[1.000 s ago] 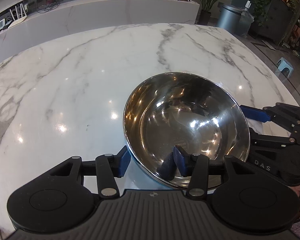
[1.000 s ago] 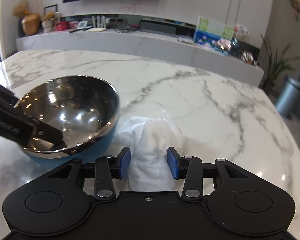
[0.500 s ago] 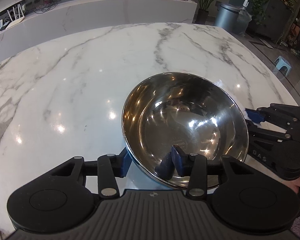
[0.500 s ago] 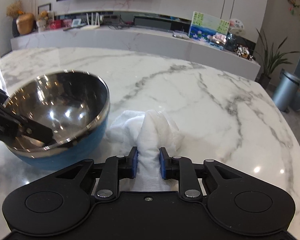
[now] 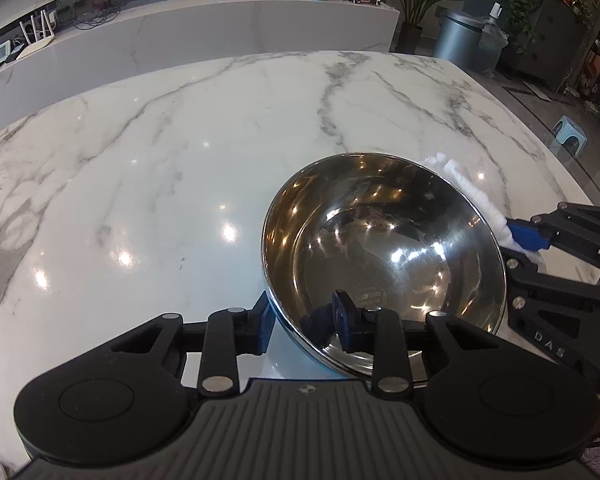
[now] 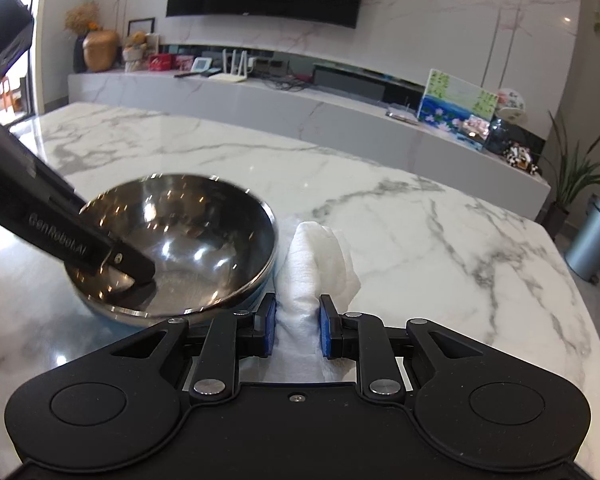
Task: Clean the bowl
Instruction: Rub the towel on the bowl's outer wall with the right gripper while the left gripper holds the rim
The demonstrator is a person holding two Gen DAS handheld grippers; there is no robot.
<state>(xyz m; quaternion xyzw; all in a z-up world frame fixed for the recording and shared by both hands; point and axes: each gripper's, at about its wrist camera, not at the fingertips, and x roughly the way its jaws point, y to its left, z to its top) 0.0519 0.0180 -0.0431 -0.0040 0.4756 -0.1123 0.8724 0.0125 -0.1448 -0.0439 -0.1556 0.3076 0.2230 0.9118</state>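
Observation:
A steel bowl (image 5: 384,248) with a blue outside stands on the marble table; it also shows in the right wrist view (image 6: 180,240). My left gripper (image 5: 306,322) is shut on the bowl's near rim, one finger inside and one outside. My right gripper (image 6: 298,330) is shut on a white cloth (image 6: 320,264) and holds it up just right of the bowl. In the left wrist view the cloth (image 5: 472,196) hangs beside the bowl's far right rim, held by the right gripper (image 5: 528,236).
The marble table (image 5: 160,152) spreads wide to the left and behind the bowl. Its right edge (image 6: 580,300) drops to the floor, where a grey bin (image 6: 592,240) stands. A low cabinet (image 6: 260,100) with clutter runs along the back wall.
My right gripper closed on the white cloth and lifted it off the table, next to the bowl. The left gripper kept its hold on the bowl's rim.

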